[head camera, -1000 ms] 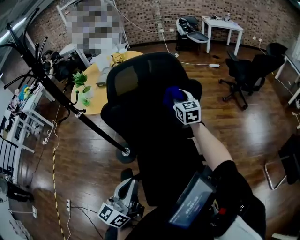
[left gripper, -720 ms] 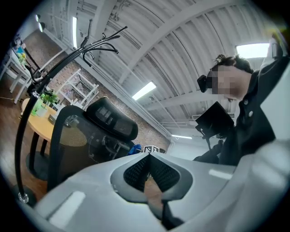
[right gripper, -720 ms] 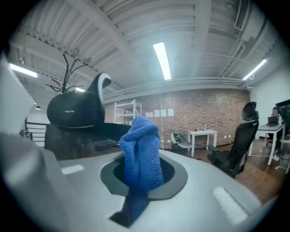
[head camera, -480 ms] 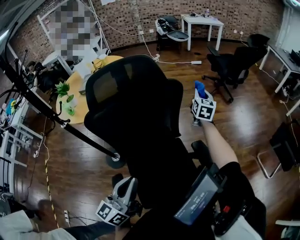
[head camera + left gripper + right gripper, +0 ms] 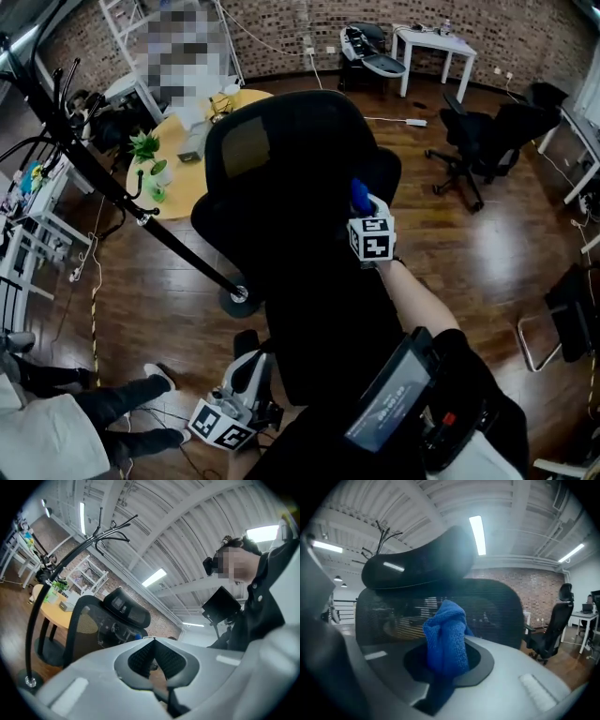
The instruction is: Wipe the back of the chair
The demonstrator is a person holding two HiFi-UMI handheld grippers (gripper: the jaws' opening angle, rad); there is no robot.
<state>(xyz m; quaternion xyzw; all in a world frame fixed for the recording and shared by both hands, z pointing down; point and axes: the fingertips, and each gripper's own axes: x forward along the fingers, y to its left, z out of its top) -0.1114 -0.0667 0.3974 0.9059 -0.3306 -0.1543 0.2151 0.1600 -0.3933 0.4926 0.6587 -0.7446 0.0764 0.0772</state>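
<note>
The black office chair (image 5: pixel 309 159) is standing on the wooden floor (image 5: pixel 169 291) with its back turned toward the person. Its mesh back (image 5: pixel 487 611) is filling most of the right gripper view, under the overhanging headrest (image 5: pixel 417 569).

The right gripper (image 5: pixel 362 208) is reaching over the right part of that back, roughly at mid-height. Its jaws are clamping a bunched blue cloth (image 5: pixel 446 639), and the tuft is sticking out past the tips toward the mesh. Whether the cloth is actually pressing on the mesh cannot be told from here. The left gripper (image 5: pixel 246 375) is hanging low near the foot of the chair. Its jaws are closed together on nothing, and it is taking no part in the work.

The wiping seems to be under way, with much of the back probably yet to be covered. Doing it well is mostly a matter of:

- **Contact:** only the soft tuft should be meeting the mesh, never the hard jaw tips.
- **Pressure:** it should be light, since mesh gives and a chair like this is likely to swivel or roll away.
- **Steadying:** the idle left gripper could be bracing the frame.
- **Strokes:** long overlapping passes from the top edge downward should be covering both sides and the rim.
- **Grip:** it should be firm, because rough mesh may be tugging the cloth out of the jaws.
</note>
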